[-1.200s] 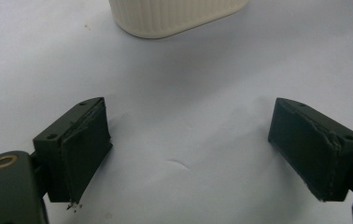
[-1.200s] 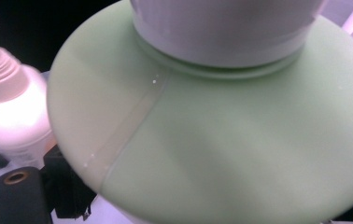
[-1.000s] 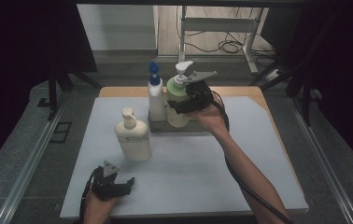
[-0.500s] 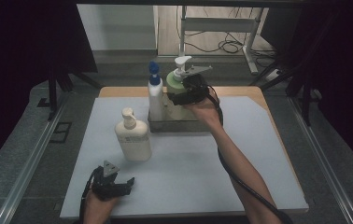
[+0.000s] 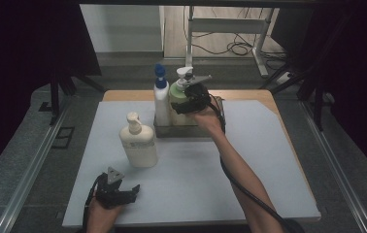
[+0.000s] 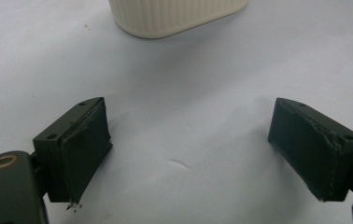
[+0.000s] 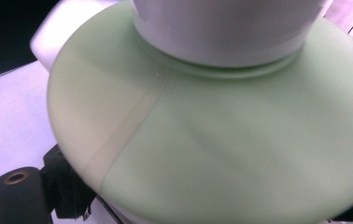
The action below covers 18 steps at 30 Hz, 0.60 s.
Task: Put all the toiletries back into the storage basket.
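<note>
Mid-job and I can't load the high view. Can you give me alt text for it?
The right tongs grip a green pump bottle standing in a metal tray at the table's far side, beside a blue-capped bottle. A cream pump bottle stands alone nearer the person, with the left tongs open, resting at the near edge.

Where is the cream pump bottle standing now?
In the high view, the cream pump bottle stands on the white mat, left of the grey tray, beyond the left gripper.

Pale green bottle (image 5: 177,99) (white pump), cream ribbed bottle (image 5: 138,143), blue-capped white bottle (image 5: 161,99)
</note>
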### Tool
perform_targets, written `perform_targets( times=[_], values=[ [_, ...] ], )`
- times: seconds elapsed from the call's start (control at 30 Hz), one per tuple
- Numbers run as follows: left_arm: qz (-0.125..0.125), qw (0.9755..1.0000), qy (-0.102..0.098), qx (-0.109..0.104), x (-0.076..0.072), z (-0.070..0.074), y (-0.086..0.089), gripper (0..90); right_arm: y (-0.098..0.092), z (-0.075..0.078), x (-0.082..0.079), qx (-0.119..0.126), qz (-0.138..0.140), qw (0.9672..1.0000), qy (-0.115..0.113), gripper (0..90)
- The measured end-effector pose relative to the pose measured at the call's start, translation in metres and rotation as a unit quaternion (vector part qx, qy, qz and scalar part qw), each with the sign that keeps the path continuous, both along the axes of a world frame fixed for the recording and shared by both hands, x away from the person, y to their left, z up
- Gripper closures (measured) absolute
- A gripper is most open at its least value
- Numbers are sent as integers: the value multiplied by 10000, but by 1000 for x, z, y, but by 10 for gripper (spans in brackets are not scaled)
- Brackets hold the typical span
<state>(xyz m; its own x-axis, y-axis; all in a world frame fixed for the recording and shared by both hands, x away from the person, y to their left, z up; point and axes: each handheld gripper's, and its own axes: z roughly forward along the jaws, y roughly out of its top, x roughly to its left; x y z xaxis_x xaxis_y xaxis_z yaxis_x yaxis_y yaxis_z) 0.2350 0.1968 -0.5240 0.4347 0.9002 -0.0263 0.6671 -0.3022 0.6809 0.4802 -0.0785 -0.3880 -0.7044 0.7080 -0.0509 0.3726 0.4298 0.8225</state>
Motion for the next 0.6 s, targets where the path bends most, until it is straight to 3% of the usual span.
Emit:
perform_targets(
  times=[0.4,0.6],
  values=[
    [3,10000,2,-3,0,0,0,122,5,-24,3,-43,68,9998,204,121],
    [3,10000,2,-3,0,0,0,122,4,-26,2,-1,69,9997,249,121]
  ],
)
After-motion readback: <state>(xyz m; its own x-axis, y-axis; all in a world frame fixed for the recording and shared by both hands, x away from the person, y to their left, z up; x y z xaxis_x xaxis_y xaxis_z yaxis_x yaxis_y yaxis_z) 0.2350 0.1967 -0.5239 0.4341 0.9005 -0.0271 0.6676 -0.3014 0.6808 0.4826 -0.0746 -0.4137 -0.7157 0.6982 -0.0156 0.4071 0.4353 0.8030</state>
